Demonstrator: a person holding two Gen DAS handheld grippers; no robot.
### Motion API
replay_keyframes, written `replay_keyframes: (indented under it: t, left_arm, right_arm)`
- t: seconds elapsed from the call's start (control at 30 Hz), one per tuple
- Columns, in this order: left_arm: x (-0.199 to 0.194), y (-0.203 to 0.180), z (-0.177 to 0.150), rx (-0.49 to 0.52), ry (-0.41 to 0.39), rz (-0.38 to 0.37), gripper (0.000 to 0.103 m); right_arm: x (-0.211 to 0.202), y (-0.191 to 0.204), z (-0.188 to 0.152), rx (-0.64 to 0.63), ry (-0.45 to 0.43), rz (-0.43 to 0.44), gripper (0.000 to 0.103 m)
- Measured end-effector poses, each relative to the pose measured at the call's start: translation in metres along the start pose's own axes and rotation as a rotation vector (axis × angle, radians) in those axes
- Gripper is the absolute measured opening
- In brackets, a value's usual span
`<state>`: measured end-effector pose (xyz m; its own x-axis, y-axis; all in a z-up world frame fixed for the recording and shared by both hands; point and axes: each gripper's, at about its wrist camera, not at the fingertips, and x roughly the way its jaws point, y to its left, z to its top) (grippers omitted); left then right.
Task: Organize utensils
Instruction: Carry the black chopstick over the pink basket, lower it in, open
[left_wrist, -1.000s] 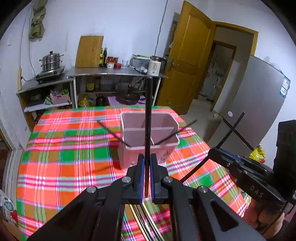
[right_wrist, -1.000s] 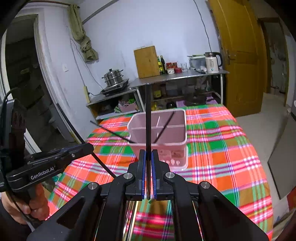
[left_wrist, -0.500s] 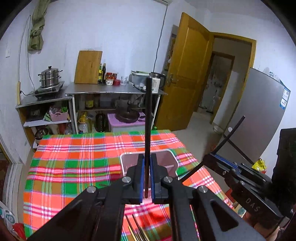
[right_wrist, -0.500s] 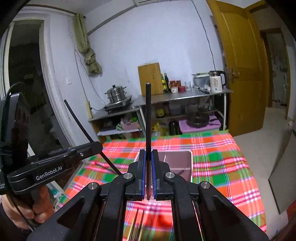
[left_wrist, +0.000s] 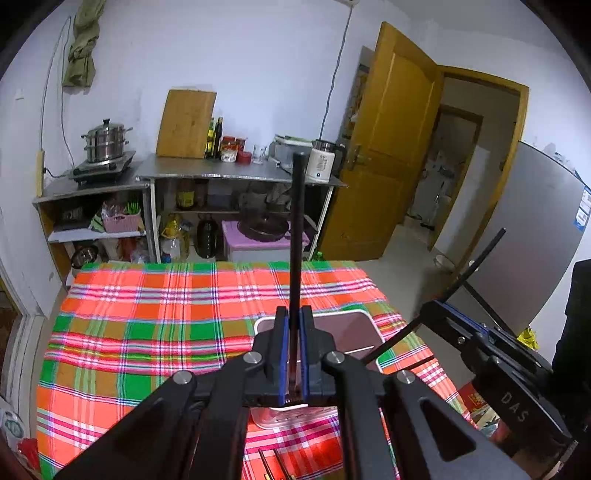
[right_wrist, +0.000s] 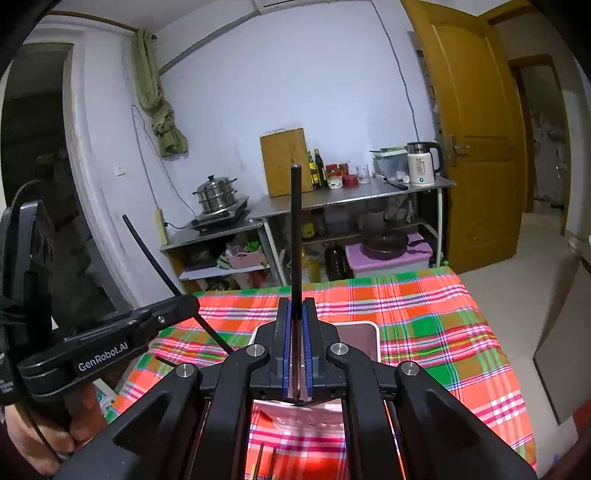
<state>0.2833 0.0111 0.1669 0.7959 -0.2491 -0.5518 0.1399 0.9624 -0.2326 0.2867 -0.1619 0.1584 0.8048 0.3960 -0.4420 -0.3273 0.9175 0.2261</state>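
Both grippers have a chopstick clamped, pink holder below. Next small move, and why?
Probably lower the left gripper so its black chopstick drops into the pink holder. Both chopsticks are clamped upright above the holder, neither is inside it yet.

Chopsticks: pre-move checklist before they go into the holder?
1. Left gripper shut on a black chopstick: ok.
2. Right gripper shut on its chopstick: ok.
3. Both sticks point up and away from the jaws, no visible slip: ok.
4. Pink holder upright on the plaid cloth, below and just ahead of both grippers: ok.
5. Free compartment in the holder: cannot tell, the grippers hide most of its opening.
6. More chopsticks lie on the cloth nearer than the holder, so sorting is not done: not ok.
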Motion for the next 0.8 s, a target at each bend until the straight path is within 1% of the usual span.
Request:
replay_keyframes:
  t: [0.27, 0.47, 0.57, 0.63, 0.7, 0.8]
  left_arm:
    - [0.019, 0.007, -0.013, -0.015, 0.038, 0.001, 0.006]
    - [0.022, 0.010, -0.020, -0.011, 0.054, 0.013, 0.007]
    - [0.021, 0.010, -0.021, -0.010, 0.051, 0.021, 0.008]
    - [0.019, 0.010, -0.022, -0.010, 0.049, 0.021, 0.018]
    - [0.016, 0.010, -0.022, -0.008, 0.043, 0.023, 0.022]
    - [0.009, 0.008, -0.022, 0.000, 0.034, 0.025, 0.025]
  right_arm:
    - [0.022, -0.003, -0.013, 0.003, 0.059, -0.016, 0.005]
    - [0.032, -0.006, -0.024, 0.013, 0.107, -0.020, 0.006]
    - [0.033, -0.007, -0.027, 0.011, 0.122, -0.019, 0.006]
    - [0.031, -0.006, -0.028, 0.008, 0.121, -0.018, 0.006]
    - [0.027, -0.006, -0.029, 0.006, 0.111, -0.017, 0.011]
    - [0.021, -0.005, -0.028, 0.009, 0.103, -0.015, 0.012]
